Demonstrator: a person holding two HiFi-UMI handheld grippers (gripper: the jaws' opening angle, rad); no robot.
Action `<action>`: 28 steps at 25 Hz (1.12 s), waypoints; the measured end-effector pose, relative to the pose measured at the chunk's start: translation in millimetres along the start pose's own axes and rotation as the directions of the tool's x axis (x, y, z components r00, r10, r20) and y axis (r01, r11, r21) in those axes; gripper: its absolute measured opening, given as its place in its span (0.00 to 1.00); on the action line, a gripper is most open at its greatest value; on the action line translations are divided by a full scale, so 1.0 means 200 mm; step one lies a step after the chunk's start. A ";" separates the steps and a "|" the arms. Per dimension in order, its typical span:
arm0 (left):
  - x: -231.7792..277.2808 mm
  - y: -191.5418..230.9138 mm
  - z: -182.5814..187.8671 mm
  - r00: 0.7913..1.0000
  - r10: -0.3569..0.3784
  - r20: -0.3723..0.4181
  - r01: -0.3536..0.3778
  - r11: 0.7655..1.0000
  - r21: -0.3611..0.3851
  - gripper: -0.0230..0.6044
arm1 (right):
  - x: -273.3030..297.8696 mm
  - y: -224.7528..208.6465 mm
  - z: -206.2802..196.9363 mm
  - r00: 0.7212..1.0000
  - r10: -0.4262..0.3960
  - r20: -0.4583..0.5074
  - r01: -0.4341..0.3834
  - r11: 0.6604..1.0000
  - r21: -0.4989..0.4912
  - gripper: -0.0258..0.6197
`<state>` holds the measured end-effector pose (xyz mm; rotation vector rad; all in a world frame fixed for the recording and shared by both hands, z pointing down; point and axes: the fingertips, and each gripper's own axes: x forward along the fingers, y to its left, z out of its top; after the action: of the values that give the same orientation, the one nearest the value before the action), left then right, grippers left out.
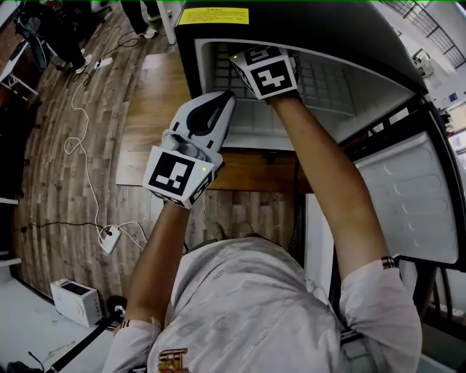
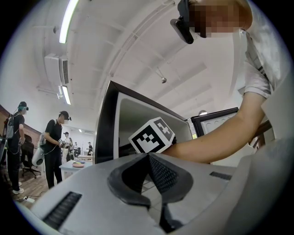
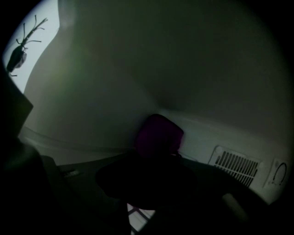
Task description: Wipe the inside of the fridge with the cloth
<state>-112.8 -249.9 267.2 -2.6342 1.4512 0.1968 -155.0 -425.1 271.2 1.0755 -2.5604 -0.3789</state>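
Wood-plank floor (image 1: 65,146) under me, with a white power strip (image 1: 109,237) and its cable lying on it and a small white appliance (image 1: 76,299) at the lower left. A black mini fridge (image 1: 306,25) stood in front of me, a yellow label (image 1: 213,16) on its top edge and its door (image 1: 408,197) swung open to the right. A white wire shelf (image 1: 324,76) showed inside. My left gripper (image 1: 227,98) hung outside the fridge, just in front of the opening and left of my right arm. Its jaws were closed tip to tip with nothing between them, as the left gripper view confirmed. That view also caught ceiling light strips (image 2: 69,20) and several people (image 2: 55,142) standing off in the background. My right gripper (image 3: 149,176) was reached into the fridge. From the head view only its marker cube (image 1: 266,71) showed, at the top of the opening. The right gripper view was very dark, but the jaws were clamped on a purple cloth (image 3: 158,135) that stuck out past the tips. The cloth sat up against the pale inner wall of the fridge, left of a slotted vent grille (image 3: 236,165). I couldn't tell if it was actually pressing on the wall.
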 end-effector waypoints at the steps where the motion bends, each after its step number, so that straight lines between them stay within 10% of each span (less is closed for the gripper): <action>1: 0.00 0.00 0.00 1.000 0.000 0.000 0.000 1.000 0.000 0.04 | 0.01 0.00 0.00 1.000 -0.001 -0.005 0.001 1.000 -0.006 0.21; 28: 0.05 -0.09 -0.01 0.999 -0.046 -0.004 0.046 0.999 0.000 0.04 | -0.15 -0.27 -0.10 0.991 -0.122 -0.053 0.112 0.981 -0.162 0.21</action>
<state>-92.1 -249.4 267.9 -2.6665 1.3903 0.1874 -93.2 -442.6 264.6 1.1622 -2.3738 -0.5593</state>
